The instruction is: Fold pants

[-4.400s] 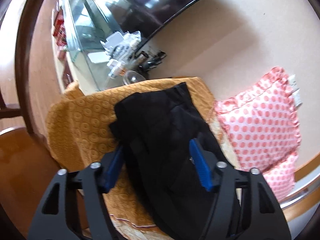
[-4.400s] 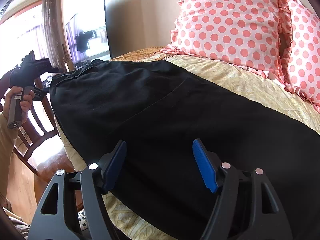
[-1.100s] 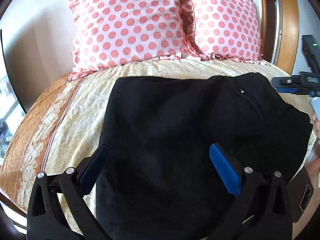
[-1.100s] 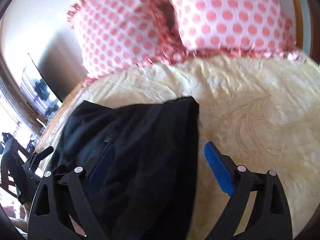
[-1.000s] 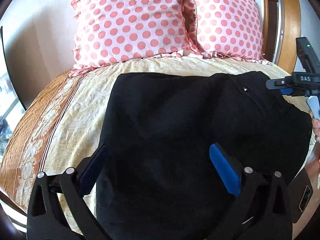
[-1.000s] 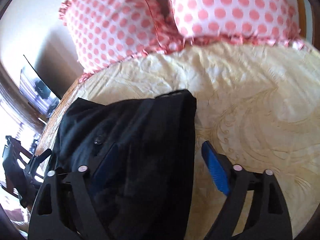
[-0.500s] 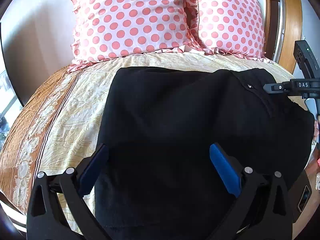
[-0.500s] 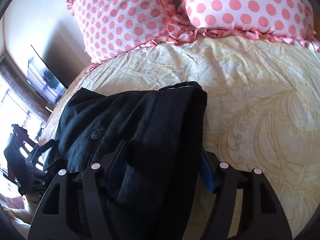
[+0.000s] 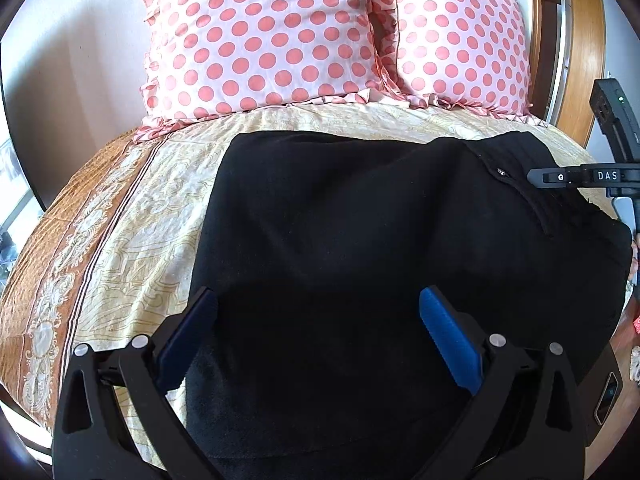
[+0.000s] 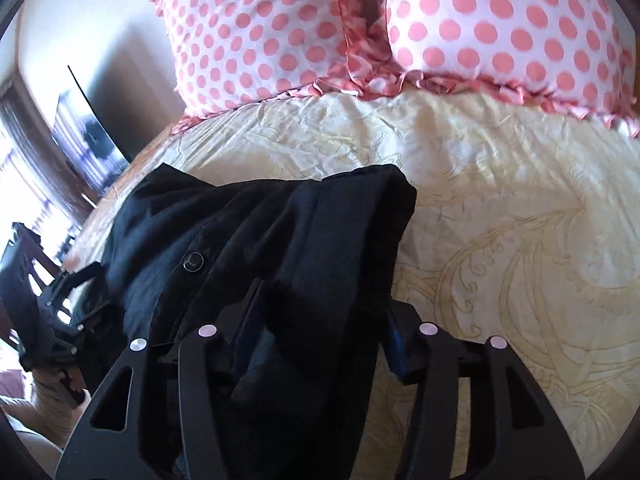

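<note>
Black pants point(image 9: 360, 240) lie spread across the cream bedspread point(image 9: 132, 216), waistband with its button at the right. My left gripper point(image 9: 316, 328) is open, its blue pads over the near edge of the fabric, holding nothing. My right gripper point(image 10: 320, 328) has its jaws closing around a bunched fold at the waistband end of the pants point(image 10: 300, 232); the fabric hides the pads, so the grip is unclear. The right gripper also shows at the right edge of the left wrist view point(image 9: 580, 176), at the waistband.
Two pink polka-dot pillows point(image 9: 260, 40) point(image 9: 460, 48) lean against the wall at the head of the bed. An orange patterned border point(image 9: 52, 280) runs along the bed's left side. A dark screen point(image 10: 88, 128) and a wooden chair point(image 10: 24, 256) stand beyond the bed.
My right gripper has moved down onto the waistband end and narrowed its jaws around the bunched fabric. My left gripper has stayed open over the pants, shifting slightly.
</note>
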